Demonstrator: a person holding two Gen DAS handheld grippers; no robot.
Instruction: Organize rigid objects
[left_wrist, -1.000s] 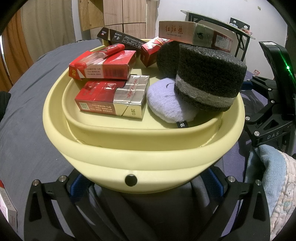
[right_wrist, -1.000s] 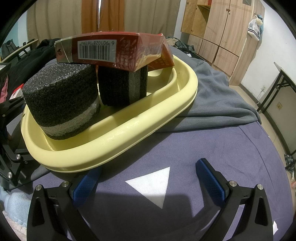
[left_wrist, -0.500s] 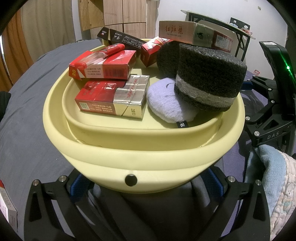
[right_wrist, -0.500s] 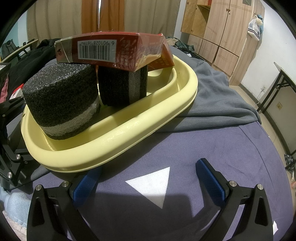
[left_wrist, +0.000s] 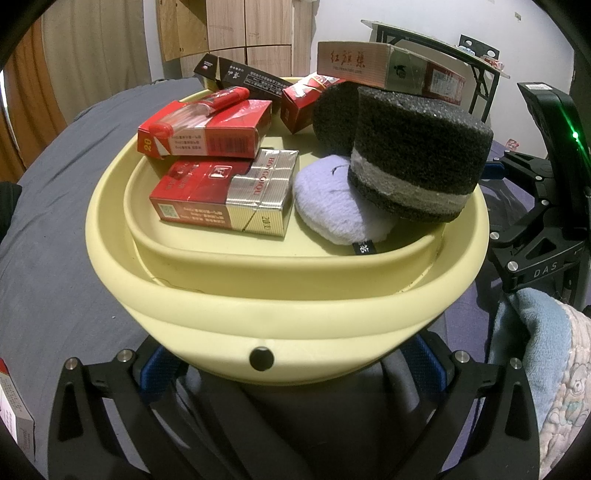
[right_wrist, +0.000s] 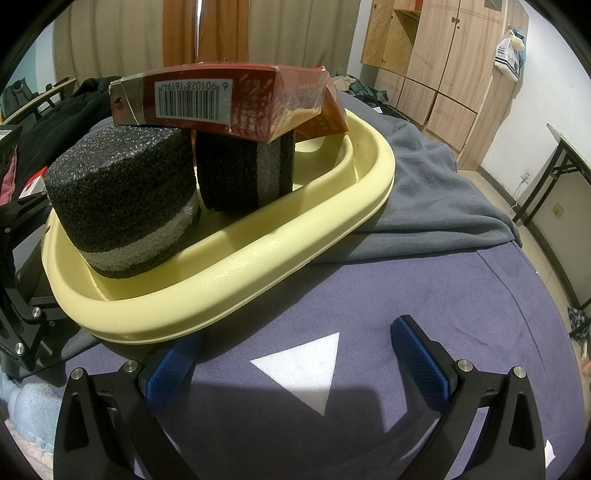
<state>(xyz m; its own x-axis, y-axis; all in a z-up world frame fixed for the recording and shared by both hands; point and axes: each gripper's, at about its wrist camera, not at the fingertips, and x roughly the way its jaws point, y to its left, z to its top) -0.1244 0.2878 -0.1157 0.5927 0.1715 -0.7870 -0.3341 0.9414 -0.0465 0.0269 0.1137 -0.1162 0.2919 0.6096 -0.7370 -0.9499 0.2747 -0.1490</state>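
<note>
**Bedroom with wooden wardrobes, curtains and a folding table**

Light wooden wardrobes (right_wrist: 439, 66) line the far wall, several doors tall, with an open compartment near the top. A plastic bag (right_wrist: 508, 59) hangs on the wardrobe's side. Beige curtains (right_wrist: 110, 40) cover the window, with an orange panel (right_wrist: 218, 29) in the middle where a sliver of daylight shows. The walls (right_wrist: 546, 103) are white, and a socket sits low on one. A black-legged folding table (right_wrist: 565, 155) stands against the wall on a pale tiled floor (right_wrist: 532, 229). A bed carries a purple-blue sheet (right_wrist: 443, 295) and a rumpled grey blanket (right_wrist: 436, 192). Dark clothes (right_wrist: 55, 122) pile at the left.
</note>
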